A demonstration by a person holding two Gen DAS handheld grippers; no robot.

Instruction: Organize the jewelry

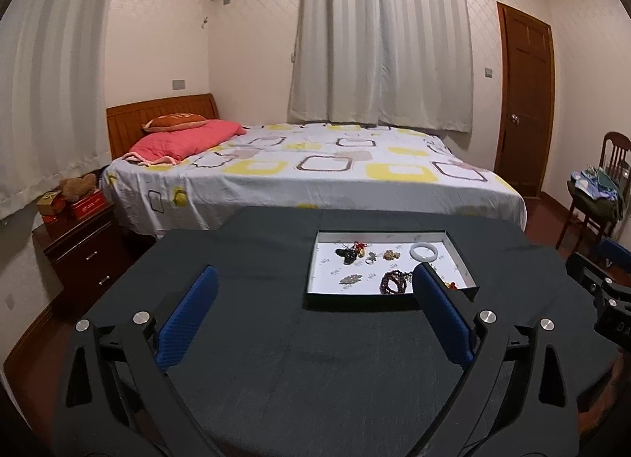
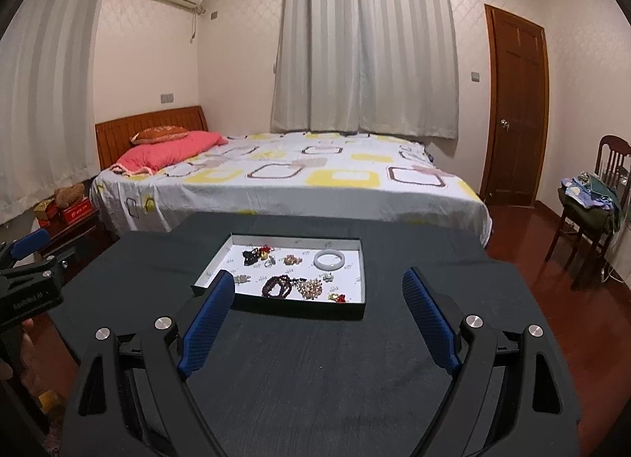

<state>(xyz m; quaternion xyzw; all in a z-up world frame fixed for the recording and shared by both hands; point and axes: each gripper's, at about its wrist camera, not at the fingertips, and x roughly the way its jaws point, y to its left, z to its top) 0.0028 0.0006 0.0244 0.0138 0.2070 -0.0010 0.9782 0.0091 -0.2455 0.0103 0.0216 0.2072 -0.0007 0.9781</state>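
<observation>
Broadly, a bed (image 2: 292, 176) fills the middle of both views, and a dark desk (image 2: 315, 358) spreads across the lower half. On the desk sits a shallow tray (image 2: 361, 271) with a white floor, at centre in the right wrist view and right of centre in the left. Inside it lie a dark bead bracelet (image 2: 278, 286), a pale bangle (image 2: 329, 259) toward its upper right, and small trinkets. Both tools are released, blue pads spread wide with nothing between them: the left tool (image 1: 315, 315) and the right tool (image 2: 319, 319), each hanging above the desk in the lower frame.
</observation>
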